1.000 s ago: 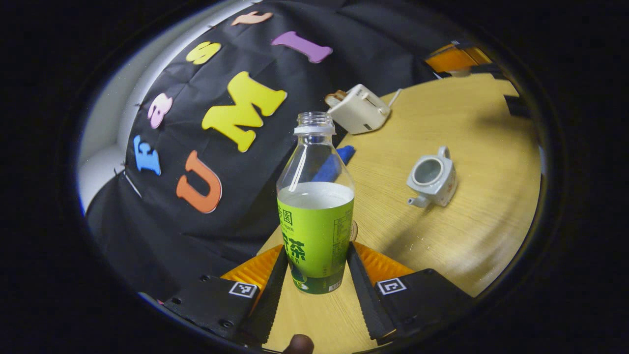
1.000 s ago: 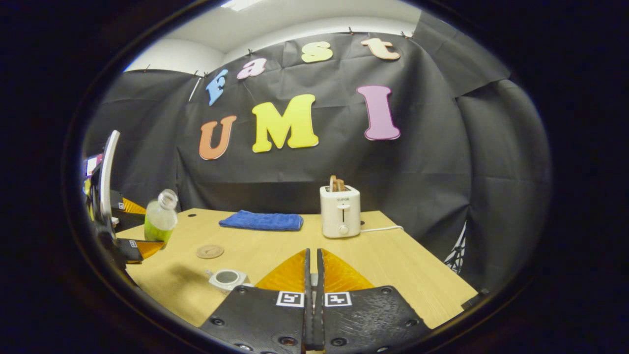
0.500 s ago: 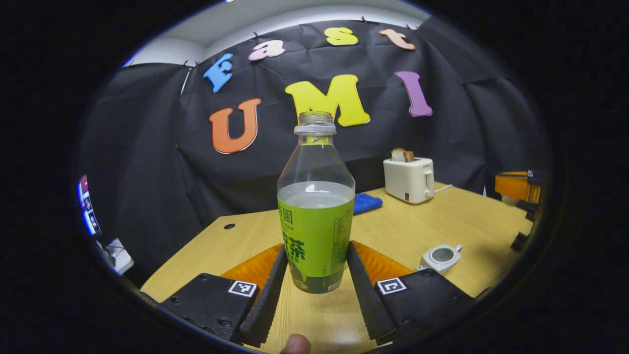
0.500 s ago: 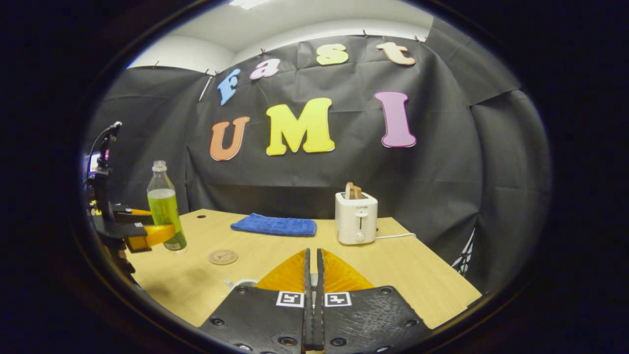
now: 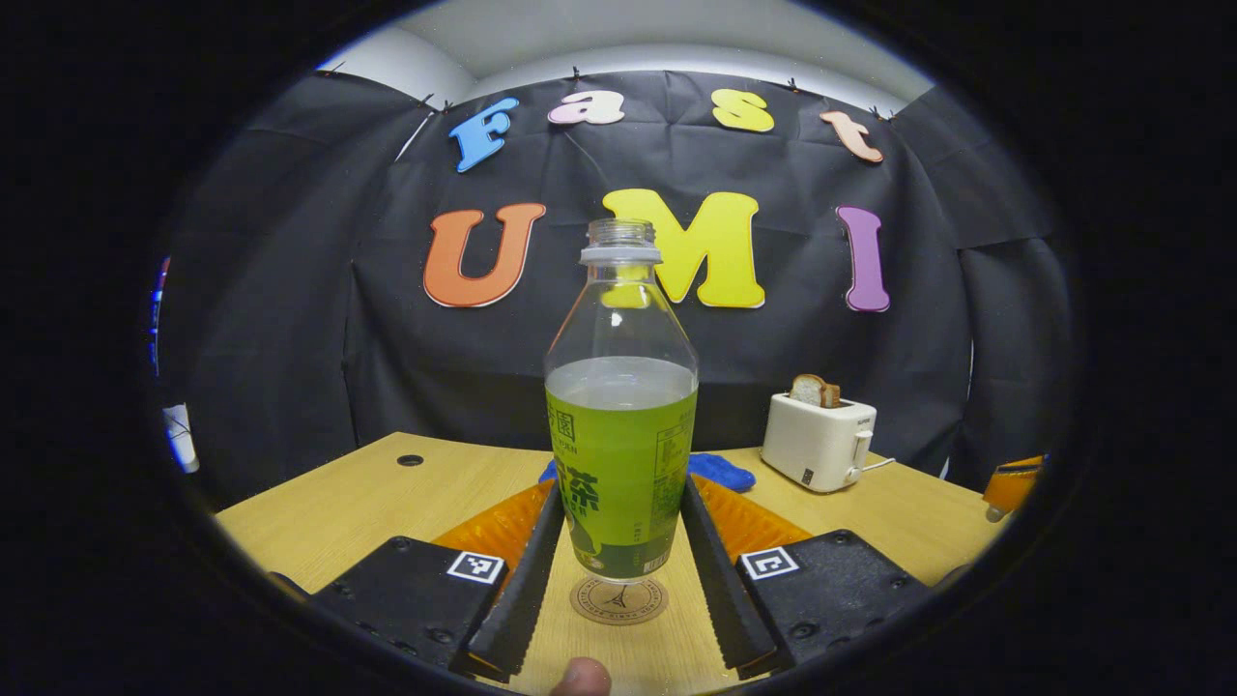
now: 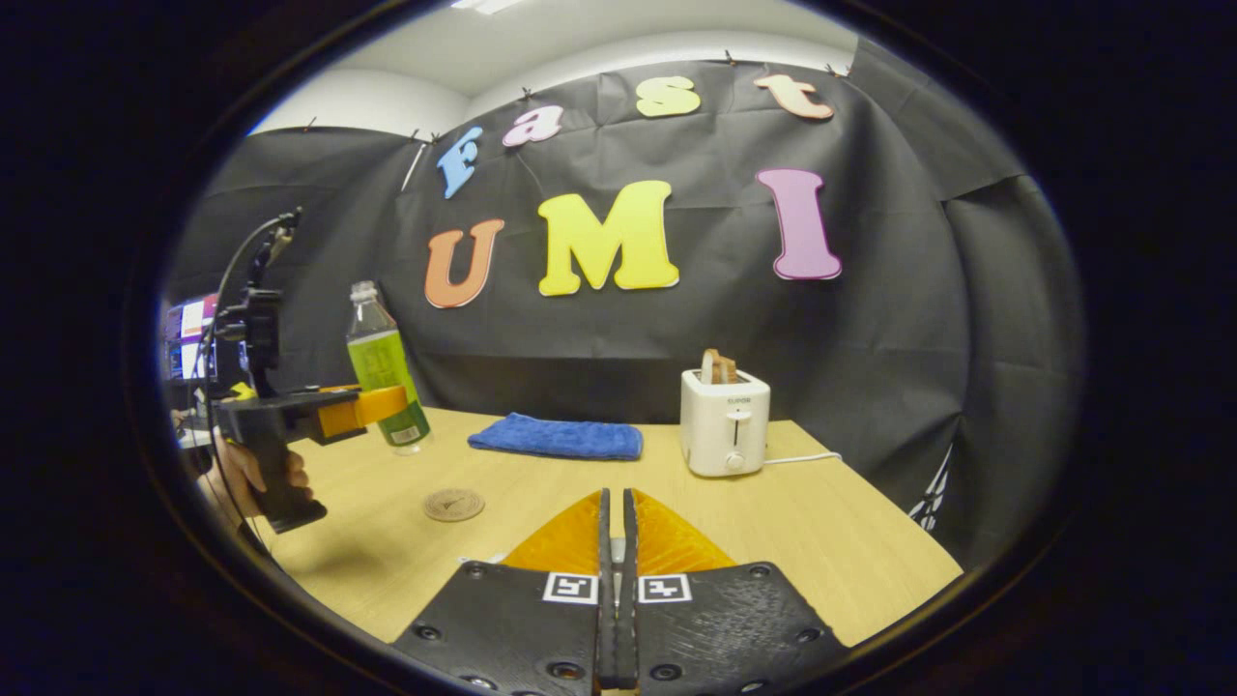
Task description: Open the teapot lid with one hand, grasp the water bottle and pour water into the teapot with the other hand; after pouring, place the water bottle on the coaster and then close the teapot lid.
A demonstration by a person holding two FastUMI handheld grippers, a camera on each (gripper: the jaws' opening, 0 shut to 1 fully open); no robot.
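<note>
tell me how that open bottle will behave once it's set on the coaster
The bottle, held upright in the left gripper, is tall and narrow, so probably tippy on the small coaster. It is uncapped and over half full, so a knock would likely spill.

Towel (image 5: pixel 715 471): mostly hidden behind the bottle (image 5: pixel 621 425) in the left gripper view.
Coaster (image 5: pixel 618 600): far rim covered by the bottle's base.
Teapot (image 6: pixel 480 559): only a pale sliver showing beside the right gripper (image 6: pixel 615 580).
Lid: unclear whether pinched between the closed fingers.
Bottle label: too small to read.
</note>
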